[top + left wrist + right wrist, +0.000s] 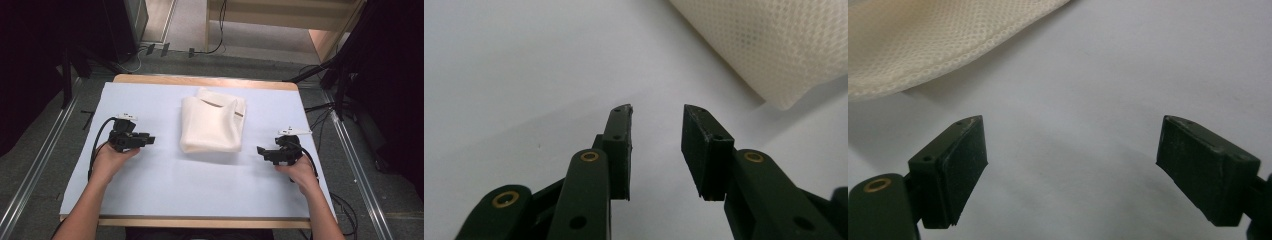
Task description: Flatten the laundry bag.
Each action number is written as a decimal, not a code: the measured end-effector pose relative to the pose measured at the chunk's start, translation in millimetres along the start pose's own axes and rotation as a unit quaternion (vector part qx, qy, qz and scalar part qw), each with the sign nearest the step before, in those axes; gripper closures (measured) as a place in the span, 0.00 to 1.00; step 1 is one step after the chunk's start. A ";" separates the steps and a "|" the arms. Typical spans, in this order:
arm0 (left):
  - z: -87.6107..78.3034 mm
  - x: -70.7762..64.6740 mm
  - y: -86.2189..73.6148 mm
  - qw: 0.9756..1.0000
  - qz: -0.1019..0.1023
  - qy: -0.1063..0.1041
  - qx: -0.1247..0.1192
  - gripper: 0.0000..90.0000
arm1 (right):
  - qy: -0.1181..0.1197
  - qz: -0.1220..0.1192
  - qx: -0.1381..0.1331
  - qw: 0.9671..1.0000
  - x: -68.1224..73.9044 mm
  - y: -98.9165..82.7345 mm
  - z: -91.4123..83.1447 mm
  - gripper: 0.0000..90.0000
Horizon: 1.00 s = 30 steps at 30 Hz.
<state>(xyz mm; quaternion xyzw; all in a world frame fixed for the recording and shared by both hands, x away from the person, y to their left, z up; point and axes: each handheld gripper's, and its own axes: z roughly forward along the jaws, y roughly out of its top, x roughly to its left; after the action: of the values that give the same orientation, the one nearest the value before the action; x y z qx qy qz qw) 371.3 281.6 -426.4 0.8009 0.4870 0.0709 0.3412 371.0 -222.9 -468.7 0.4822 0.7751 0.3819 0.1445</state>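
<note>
Though untouched, bag (213,125) between tongs.

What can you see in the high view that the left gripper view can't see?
High view alone: the whole cream bag, both hands, the right gripper, the wooden table edge and the floor. Left gripper view alone: the weave on the bag's corner and the jaws up close, apart with nothing between them. Both: the bag, the pale sheet and the left gripper.
</note>
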 end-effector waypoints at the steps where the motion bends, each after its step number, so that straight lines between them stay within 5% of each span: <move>1: 1.6 0.2 -1.0 1.000 0.001 -0.001 0.008 0.73 | -0.001 -0.003 -0.001 1.000 1.2 0.1 -0.4 0.15; 5: 3.7 -2.8 -1.2 1.000 0.016 0.000 0.023 0.71 | 0.014 0.001 0.007 1.000 5.5 1.0 0.1 0.15; 10: 8.4 -8.4 -0.5 0.999 0.046 -0.016 0.012 0.51 | 0.022 0.009 0.012 1.000 11.7 0.7 0.4 0.26; 22: 19.6 -12.2 7.5 0.998 0.030 -0.044 0.022 0.45 | 0.034 -0.007 -0.001 0.999 23.4 -1.1 -6.7 0.47; 30: 22.5 -13.2 8.8 0.998 0.029 -0.049 0.027 0.44 | 0.025 0.022 -0.013 0.999 22.7 0.5 -12.5 0.52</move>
<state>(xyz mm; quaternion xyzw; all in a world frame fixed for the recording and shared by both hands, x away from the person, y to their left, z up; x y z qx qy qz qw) 381.0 257.4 -435.2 0.8261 0.4479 0.0284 0.3408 352.8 -208.9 -456.7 0.4873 0.7626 0.4072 0.1231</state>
